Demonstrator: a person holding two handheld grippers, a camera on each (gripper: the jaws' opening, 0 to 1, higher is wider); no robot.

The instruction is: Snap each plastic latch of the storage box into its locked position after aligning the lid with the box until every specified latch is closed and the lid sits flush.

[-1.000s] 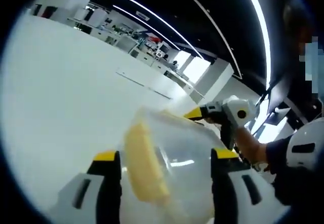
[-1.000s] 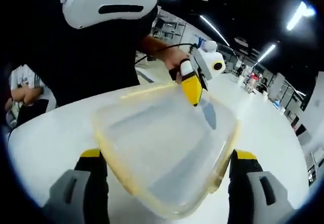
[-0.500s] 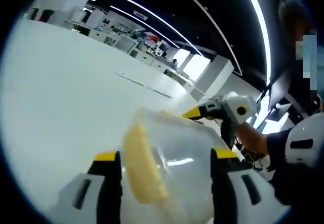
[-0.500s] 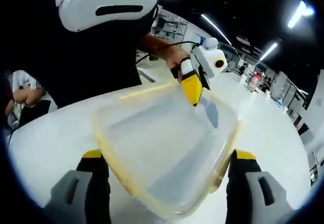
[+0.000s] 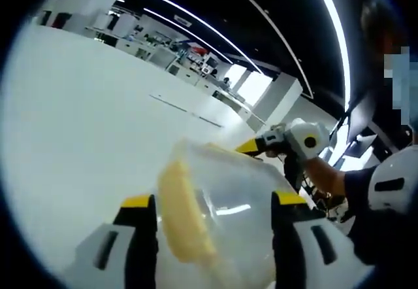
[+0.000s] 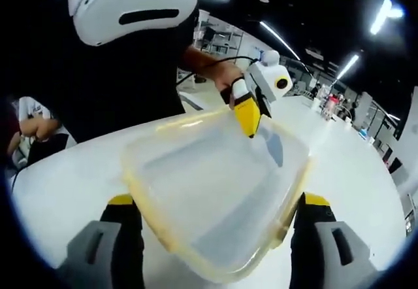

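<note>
A clear plastic storage box (image 6: 215, 184) with a pale yellow rim lies tilted on the white table (image 6: 59, 184). My right gripper (image 6: 217, 201) is open, its yellow-tipped jaws wide on either side of the box's near end. My left gripper (image 6: 248, 116) comes down onto the far rim. In the left gripper view the box (image 5: 235, 197) sits close between the wide jaws of my left gripper (image 5: 213, 201), with a yellow latch (image 5: 183, 217) on its left side. My right gripper (image 5: 258, 146) touches the far edge there. Whether either gripper's jaws press the box is unclear.
The person holding the grippers stands close behind the table (image 5: 78, 125), wearing dark clothes (image 6: 117, 73) and a white headset (image 6: 134, 4). Another person (image 6: 29, 125) sits at the left. Benches and equipment (image 5: 183, 57) stand far off in the room.
</note>
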